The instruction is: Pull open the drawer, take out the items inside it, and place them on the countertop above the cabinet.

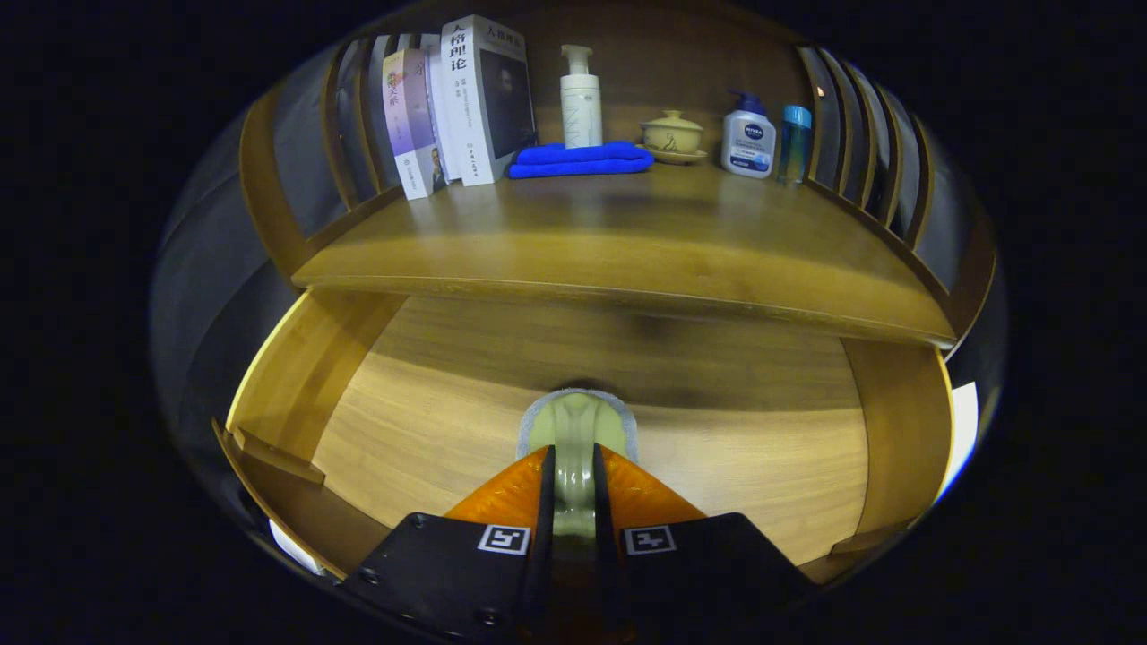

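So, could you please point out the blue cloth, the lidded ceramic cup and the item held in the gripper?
blue cloth (581, 160), gripper view, front fold.
lidded ceramic cup (672, 134), gripper view, bowl's side.
pale green item (576, 421), gripper view, rounded end ahead of the fingers.
gripper (574, 466), gripper view, shut on it.

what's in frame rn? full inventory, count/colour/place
drawer: 1, light wood, pulled open under the countertop
sponge: 1, pale green with a grey edge, clamped between the fingers, over the drawer floor
countertop: 1, brown wood, above the drawer
books: several, white and purple covers, upright at the back left of the countertop
cloth: 1, blue, folded, right of the books
pump bottle: 1, white, behind the cloth
lidded bowl: 1, cream, on a saucer, right of the cloth
lotion bottle: 1, white with a blue pump, right of the bowl
small bottle: 1, blue-green, beside the lotion bottle
gripper: 1, shut on the sponge
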`<action>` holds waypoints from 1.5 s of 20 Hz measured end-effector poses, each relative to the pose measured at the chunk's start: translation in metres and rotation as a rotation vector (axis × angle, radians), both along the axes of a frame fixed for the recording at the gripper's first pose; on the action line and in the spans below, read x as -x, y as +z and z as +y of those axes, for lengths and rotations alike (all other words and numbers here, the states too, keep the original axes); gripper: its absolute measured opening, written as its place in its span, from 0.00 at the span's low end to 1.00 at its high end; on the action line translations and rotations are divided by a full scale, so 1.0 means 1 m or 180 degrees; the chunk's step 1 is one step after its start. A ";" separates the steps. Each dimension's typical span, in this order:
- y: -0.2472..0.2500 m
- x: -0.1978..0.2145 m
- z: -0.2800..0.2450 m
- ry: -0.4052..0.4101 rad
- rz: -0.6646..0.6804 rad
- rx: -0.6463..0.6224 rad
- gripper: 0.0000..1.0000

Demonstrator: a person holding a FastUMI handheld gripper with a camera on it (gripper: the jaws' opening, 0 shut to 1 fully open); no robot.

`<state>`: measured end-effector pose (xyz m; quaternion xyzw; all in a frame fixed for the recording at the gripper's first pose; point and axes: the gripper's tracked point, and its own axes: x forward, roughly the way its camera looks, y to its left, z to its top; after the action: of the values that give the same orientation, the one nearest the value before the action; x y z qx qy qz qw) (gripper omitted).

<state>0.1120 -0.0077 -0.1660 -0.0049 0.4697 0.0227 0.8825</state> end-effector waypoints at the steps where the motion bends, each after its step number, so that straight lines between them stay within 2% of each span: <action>1: 0.004 0.000 0.000 0.0043 -0.0066 0.0038 0.24; 2: 0.010 -0.003 -0.004 0.0035 -0.0193 0.0115 0.24; 3: 0.013 -0.011 -0.006 -0.0033 -0.0331 0.0141 0.10; 6: 0.032 -0.002 0.008 0.0003 -0.0413 -0.0084 0.10; 12: 0.071 0.010 0.015 0.0229 -0.0730 -0.0021 0.10; 18: 0.118 0.008 0.010 0.0244 -0.1097 0.0023 0.10; 24: 0.159 -0.005 0.007 0.0174 -0.1325 -0.0057 0.10; 30: 0.181 -0.037 -0.002 -0.0055 -0.1436 -0.0186 0.10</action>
<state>0.1494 -0.0094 0.0151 0.0198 0.2596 0.0270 0.9651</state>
